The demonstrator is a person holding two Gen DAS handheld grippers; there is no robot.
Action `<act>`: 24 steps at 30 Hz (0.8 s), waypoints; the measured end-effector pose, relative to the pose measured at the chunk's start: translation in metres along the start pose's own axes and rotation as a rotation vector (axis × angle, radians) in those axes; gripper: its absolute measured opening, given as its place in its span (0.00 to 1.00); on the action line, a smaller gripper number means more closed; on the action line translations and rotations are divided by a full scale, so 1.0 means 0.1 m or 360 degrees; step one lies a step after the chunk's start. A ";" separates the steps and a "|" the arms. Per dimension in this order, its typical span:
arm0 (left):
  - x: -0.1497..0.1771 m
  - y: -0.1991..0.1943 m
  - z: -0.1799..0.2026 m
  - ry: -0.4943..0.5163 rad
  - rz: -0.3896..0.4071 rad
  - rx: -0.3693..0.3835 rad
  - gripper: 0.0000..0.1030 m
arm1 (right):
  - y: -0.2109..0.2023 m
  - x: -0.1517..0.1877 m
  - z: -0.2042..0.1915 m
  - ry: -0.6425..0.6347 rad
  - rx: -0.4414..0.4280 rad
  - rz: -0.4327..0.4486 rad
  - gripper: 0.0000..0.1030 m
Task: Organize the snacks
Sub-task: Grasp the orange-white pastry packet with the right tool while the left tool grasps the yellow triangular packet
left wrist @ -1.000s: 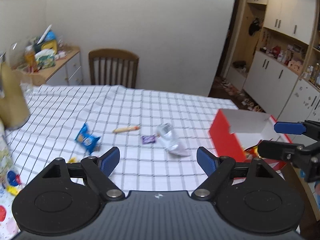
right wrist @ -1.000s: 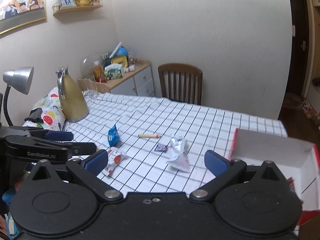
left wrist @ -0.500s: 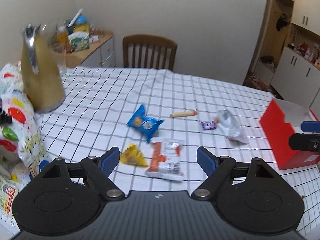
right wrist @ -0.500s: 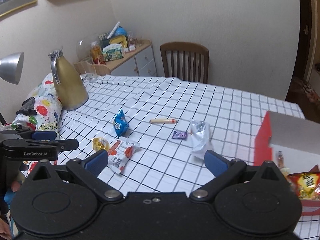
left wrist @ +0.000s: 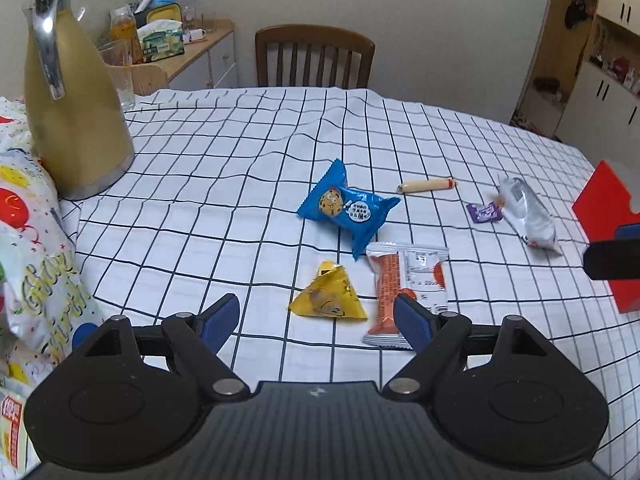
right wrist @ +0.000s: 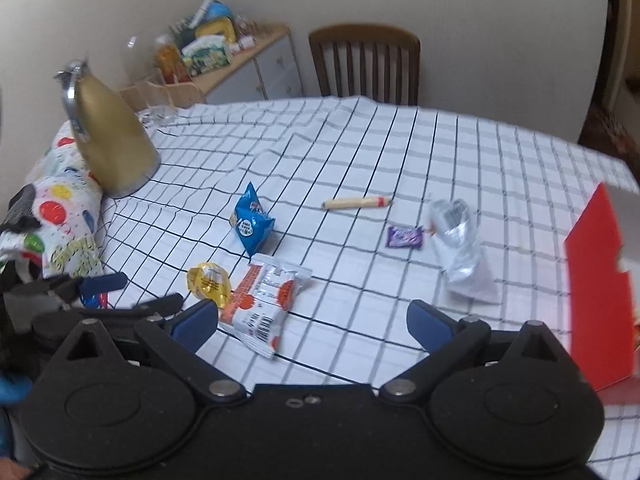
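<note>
My left gripper [left wrist: 316, 318] hangs over the near edge of the table [left wrist: 240, 152], jaws wide, nothing between them. My right gripper [right wrist: 312, 320] is much the same: jaws spread wide, empty, low over the near edge.

Nearest target: the orange-and-white snack packet [left wrist: 404, 284], lying flat just ahead of the left gripper's right finger. Its long axis runs roughly away from me, toward the far edge, with one crimped end close to that fingertip. I judge it light, thin and crinkly; the film looks slick. Best hold is probably across the narrow width at mid-length, or on an end seam.

The yellow triangular pouch [left wrist: 330, 300] sits just left of it, between my left fingers in line of sight. It is puffy, pointed upward and probably soft, so I would pinch it at the top crimp.

The blue cookie pack [left wrist: 348, 210] lies behind both, its long axis diagonal, far-left to near-right. It looks air-filled, so squeeze gently.

Further right across the table are the sausage stick [left wrist: 426, 186], long axis parallel to the far edge; the small purple wrapper [left wrist: 484, 213], flat and hard to get under; and the silver pouch [left wrist: 528, 216], crumpled and pointing toward the right edge.

The red box [right wrist: 596, 280] stands at the right edge, opening hidden in the blurred right wrist view.
</note>
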State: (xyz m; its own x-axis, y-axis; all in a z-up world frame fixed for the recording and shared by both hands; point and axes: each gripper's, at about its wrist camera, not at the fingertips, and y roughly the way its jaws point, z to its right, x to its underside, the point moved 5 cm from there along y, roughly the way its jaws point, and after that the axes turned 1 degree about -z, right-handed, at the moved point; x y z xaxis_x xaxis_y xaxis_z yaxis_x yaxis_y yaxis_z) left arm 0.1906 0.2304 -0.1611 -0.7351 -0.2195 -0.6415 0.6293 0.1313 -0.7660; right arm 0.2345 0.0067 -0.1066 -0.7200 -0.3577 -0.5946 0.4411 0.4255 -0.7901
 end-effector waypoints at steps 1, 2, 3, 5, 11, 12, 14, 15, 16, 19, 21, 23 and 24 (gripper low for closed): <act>0.00 0.04 0.00 0.0012 -0.0006 0.0010 0.82 | 0.07 -0.02 -0.03 0.0027 0.0004 -0.0019 0.98; 0.00 0.08 -0.01 0.0021 -0.0009 0.0017 0.82 | 0.14 -0.04 -0.05 0.0049 0.0011 -0.0036 0.98; 0.00 0.12 -0.02 0.0028 -0.0012 0.0024 0.82 | 0.21 -0.05 -0.08 0.0064 0.0019 -0.0052 0.98; -0.01 0.21 -0.05 0.0027 -0.0026 0.0038 0.82 | 0.36 -0.08 -0.12 0.0106 0.0045 -0.0089 0.97; -0.02 0.45 -0.13 -0.0025 -0.0077 0.0103 0.82 | 0.84 -0.11 -0.13 0.0322 0.0083 -0.0257 0.88; -0.02 0.49 -0.14 -0.0031 -0.0083 0.0117 0.82 | 0.91 -0.12 -0.12 0.0376 0.0085 -0.0280 0.88; -0.02 0.54 -0.14 -0.0039 -0.0092 0.0126 0.82 | 1.03 -0.13 -0.12 0.0449 0.0087 -0.0318 0.88; -0.01 0.56 -0.14 -0.0043 -0.0094 0.0124 0.82 | 1.08 -0.13 -0.14 0.0455 0.0096 -0.0331 0.88; -0.01 0.58 -0.15 -0.0052 -0.0098 0.0126 0.81 | 1.12 -0.14 -0.17 0.0448 0.0110 -0.0344 0.88; -0.02 0.63 -0.18 -0.0107 -0.0104 0.0150 0.81 | 1.25 -0.15 -0.23 0.0428 0.0165 -0.0368 0.88; -0.01 0.67 -0.19 -0.0128 -0.0117 0.0170 0.81 | 1.32 -0.16 -0.24 0.0448 0.0197 -0.0384 0.88; 0.00 0.70 -0.18 -0.0122 -0.0123 0.0173 0.81 | 1.39 -0.15 -0.25 0.0471 0.0217 -0.0407 0.88; 0.01 0.71 -0.17 -0.0121 -0.0122 0.0176 0.78 | 1.42 -0.15 -0.26 0.0483 0.0221 -0.0416 0.88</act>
State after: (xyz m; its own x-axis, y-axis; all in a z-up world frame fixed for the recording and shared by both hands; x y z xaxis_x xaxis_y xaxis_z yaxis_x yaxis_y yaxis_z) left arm 0.2302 0.2562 -0.2163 -0.7635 -0.2977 -0.5730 0.5990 0.0050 -0.8007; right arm 0.2942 0.0943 -0.2057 -0.9332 -0.1687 -0.3174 0.2760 0.2296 -0.9333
